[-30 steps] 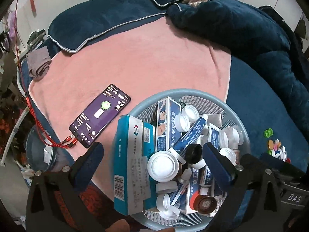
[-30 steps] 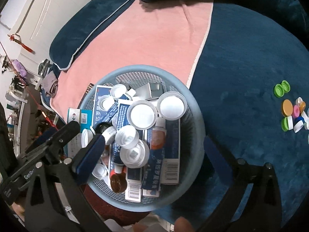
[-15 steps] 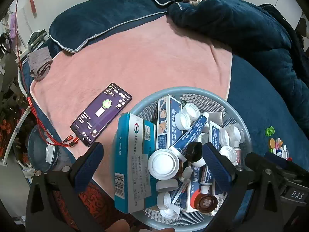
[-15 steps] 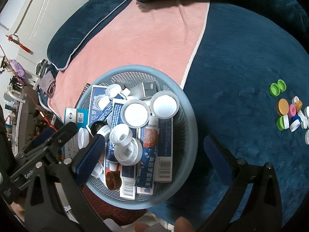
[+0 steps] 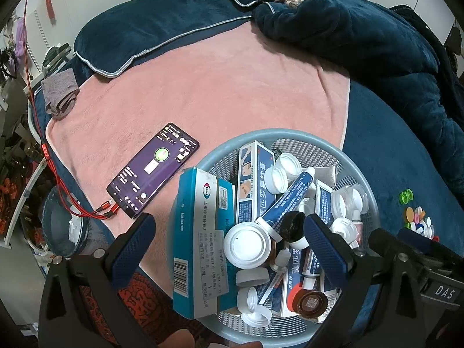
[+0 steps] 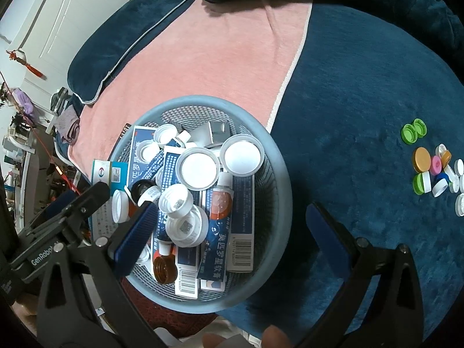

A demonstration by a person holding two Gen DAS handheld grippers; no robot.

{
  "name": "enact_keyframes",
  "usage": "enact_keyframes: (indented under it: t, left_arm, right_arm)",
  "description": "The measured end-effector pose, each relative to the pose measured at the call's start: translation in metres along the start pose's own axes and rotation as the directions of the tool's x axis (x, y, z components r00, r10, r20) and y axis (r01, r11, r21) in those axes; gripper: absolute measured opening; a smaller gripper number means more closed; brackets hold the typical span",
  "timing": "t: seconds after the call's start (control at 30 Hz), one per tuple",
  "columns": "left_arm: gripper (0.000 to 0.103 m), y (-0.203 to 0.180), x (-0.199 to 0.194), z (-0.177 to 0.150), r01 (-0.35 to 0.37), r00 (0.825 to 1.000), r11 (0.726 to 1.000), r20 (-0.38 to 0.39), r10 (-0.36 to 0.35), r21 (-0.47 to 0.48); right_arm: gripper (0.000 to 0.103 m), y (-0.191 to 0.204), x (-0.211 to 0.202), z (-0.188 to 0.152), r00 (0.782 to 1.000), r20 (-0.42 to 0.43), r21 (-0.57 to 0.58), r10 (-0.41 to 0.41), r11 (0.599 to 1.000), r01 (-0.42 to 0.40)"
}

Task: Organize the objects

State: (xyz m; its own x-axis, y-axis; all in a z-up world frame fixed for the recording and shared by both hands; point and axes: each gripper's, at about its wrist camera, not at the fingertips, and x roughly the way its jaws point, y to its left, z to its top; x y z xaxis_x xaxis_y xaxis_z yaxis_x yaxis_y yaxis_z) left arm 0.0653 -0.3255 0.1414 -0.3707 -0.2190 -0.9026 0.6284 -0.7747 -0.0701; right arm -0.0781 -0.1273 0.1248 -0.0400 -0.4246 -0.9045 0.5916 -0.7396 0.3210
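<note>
Round blue basket sits on the bed, straddling pink towel and navy blanket. One teal box leans on its left rim, long axis running near-to-far. Left gripper and right gripper both spread wide, empty. Two green caps lie well apart to the right.

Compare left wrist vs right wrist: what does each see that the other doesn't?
Left wrist only: the phone with red cables on the pink towel. Right wrist only: the white door and the brown bottle open mouth up. Both: the grey-blue basket of boxes, the loose caps, both claws open.
</note>
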Motion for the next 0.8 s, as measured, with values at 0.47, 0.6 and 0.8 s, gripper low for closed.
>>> enact_keyframes:
  t: [0.47,0.6,0.8]
  left_arm:
    - [0.102,-0.002,-0.001,-0.001,-0.001,1.0,1.0,0.001,0.001,0.005]
    - [0.102,-0.005,-0.002,-0.001,0.0,1.0,1.0,0.002,0.0,0.01]
    - [0.102,-0.014,-0.005,-0.002,-0.002,1.0,1.0,0.003,0.002,0.023]
  right_arm:
    - [0.103,-0.001,-0.001,-0.002,1.0,-0.001,-0.005,-0.014,1.0,0.014]
    - [0.103,-0.003,-0.002,-0.003,1.0,0.001,-0.005,-0.019,1.0,0.019]
    - [0.103,-0.008,-0.007,-0.004,1.0,0.008,0.001,-0.023,1.0,0.023]
